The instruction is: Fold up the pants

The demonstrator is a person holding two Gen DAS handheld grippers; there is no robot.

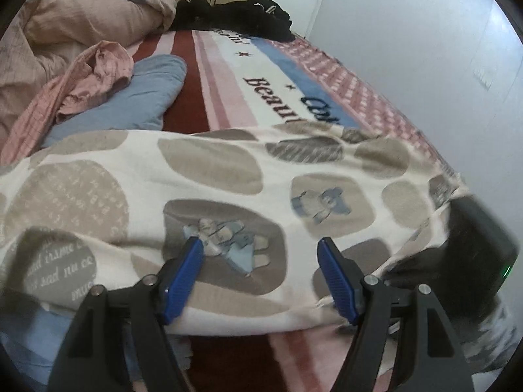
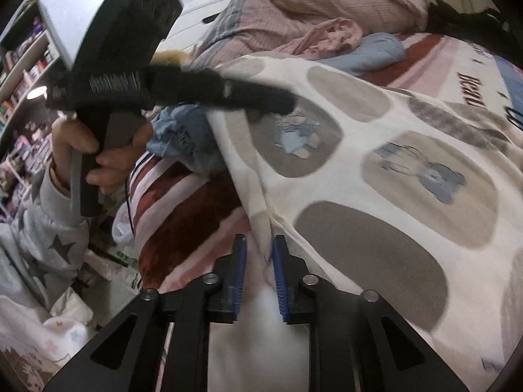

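Cream pants [image 1: 228, 176] with grey-beige blotches and small blue bear prints lie spread across the striped blanket [image 1: 228, 75] on the bed. My left gripper [image 1: 258, 245] stands open just over the pants' near part, with a blue bear print between its blue pads and nothing gripped. In the right wrist view a hand holds that left gripper [image 2: 287, 104] above the pants [image 2: 408, 170]. My right gripper [image 2: 259, 245] has its jaws narrowly apart at the pants' left edge. A fold of that edge runs between the pads, and a slim gap shows beside the left pad.
A blue cloth [image 1: 137, 98], a pink garment [image 1: 94, 75] and a pink quilt [image 1: 98, 9] lie at the back left of the bed, with a black garment [image 1: 235, 13] at the far end. A white wall [image 1: 408, 49] runs along the right. Cluttered shelves [image 2: 23, 65] stand left.
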